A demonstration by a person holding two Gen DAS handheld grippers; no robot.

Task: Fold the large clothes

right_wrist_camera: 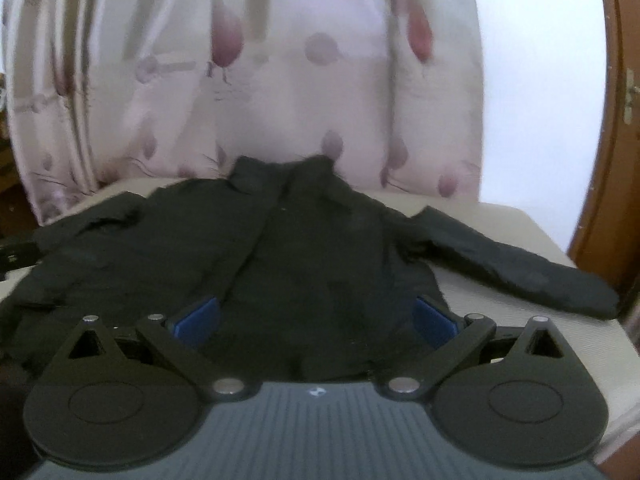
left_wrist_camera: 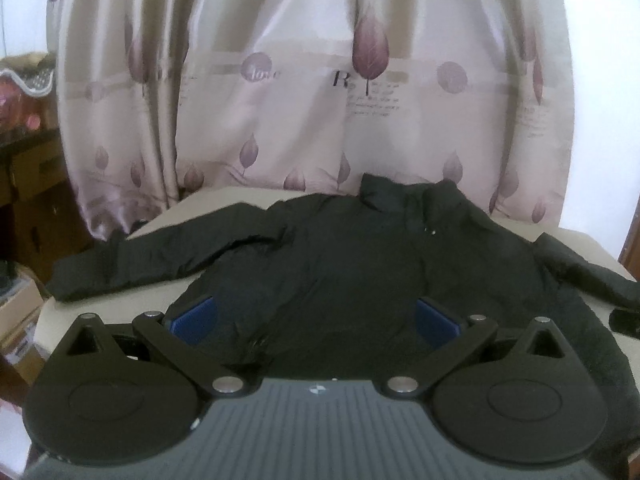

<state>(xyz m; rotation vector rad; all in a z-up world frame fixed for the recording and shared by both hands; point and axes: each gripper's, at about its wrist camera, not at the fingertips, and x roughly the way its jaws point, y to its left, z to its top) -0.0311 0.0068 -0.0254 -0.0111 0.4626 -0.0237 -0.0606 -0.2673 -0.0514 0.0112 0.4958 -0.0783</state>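
Left gripper [left_wrist_camera: 316,320] jaws spread over jacket [left_wrist_camera: 340,248] hem.

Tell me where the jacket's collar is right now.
The collar sits at the far end of the black jacket, nearest the leaf-print curtain; the jacket lies flat on the beige table, both sleeves spread.

A pale pink curtain [left_wrist_camera: 304,92] printed with mauve leaves hangs behind the beige counter [right_wrist_camera: 500,220]. Brown wooden furniture [left_wrist_camera: 36,184] stands at far left. A brown wooden door frame [right_wrist_camera: 612,128] borders the white wall [right_wrist_camera: 536,80] at right.
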